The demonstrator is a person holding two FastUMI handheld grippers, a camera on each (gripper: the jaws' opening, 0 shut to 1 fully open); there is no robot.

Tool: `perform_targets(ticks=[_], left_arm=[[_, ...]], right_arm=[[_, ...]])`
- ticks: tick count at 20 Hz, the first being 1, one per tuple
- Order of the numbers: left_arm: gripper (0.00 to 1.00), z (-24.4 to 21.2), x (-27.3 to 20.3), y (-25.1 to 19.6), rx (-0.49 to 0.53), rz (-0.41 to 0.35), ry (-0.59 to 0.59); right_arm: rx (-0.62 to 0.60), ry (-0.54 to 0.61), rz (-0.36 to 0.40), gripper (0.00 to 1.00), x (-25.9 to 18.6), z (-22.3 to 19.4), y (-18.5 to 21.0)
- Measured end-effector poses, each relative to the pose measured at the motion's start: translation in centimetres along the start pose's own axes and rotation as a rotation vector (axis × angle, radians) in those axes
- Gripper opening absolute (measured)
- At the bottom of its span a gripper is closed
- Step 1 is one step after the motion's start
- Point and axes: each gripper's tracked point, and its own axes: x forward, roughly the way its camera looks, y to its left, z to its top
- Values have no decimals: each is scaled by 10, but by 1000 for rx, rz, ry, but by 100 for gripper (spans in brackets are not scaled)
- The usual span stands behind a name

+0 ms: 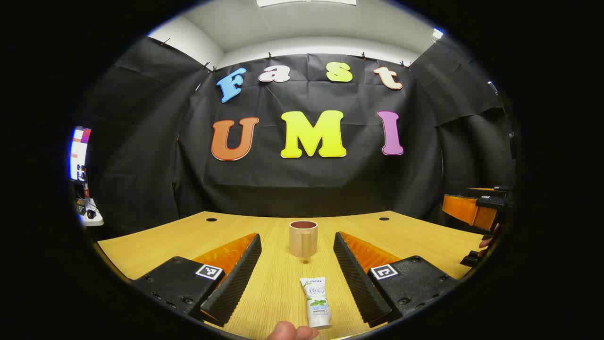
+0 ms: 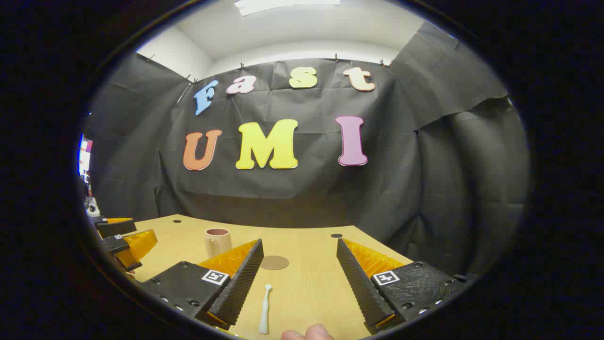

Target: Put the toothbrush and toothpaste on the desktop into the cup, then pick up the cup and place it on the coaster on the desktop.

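Observation:
In the left gripper view a beige cup [image 1: 303, 238] stands upright on the wooden desktop [image 1: 155, 241], straight ahead of my left gripper [image 1: 297, 245]. That gripper is open, and a white toothpaste tube [image 1: 316, 302] lies flat between its fingers, near the camera. In the right gripper view my right gripper [image 2: 300, 252] is open too, with a pale toothbrush [image 2: 265, 309] lying on the desktop [image 2: 311, 283] just inside its left finger. A round brown coaster [image 2: 274, 262] lies farther ahead, and the cup [image 2: 217, 241] stands to its left.
The other gripper shows at the right edge of the left gripper view [image 1: 476, 212] and at the left edge of the right gripper view [image 2: 125, 241]. Fingertips of a hand [image 1: 290, 331] show at the bottom edge. Cable holes [image 1: 211, 219] dot the far desktop before the black cloth wall.

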Motion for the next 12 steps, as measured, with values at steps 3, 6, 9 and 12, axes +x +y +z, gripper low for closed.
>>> perform_targets(ticks=[3, 6, 9, 12], left_arm=[[98, -5, 1, -2, 0, -7, 20], [98, -8, 1, -4, -6, -10, 31], [98, -11, 1, -8, 0, -12, 45], [98, -11, 1, -7, 1, -11, 44]], right_arm=[[-2, 19, -7, 95, 0, -5, -3], [-11, 14, -8, 95, -1, -3, -3], [-12, 3, -14, 95, -3, 0, -5], [-6, 3, -13, 97, -2, 0, -4]])
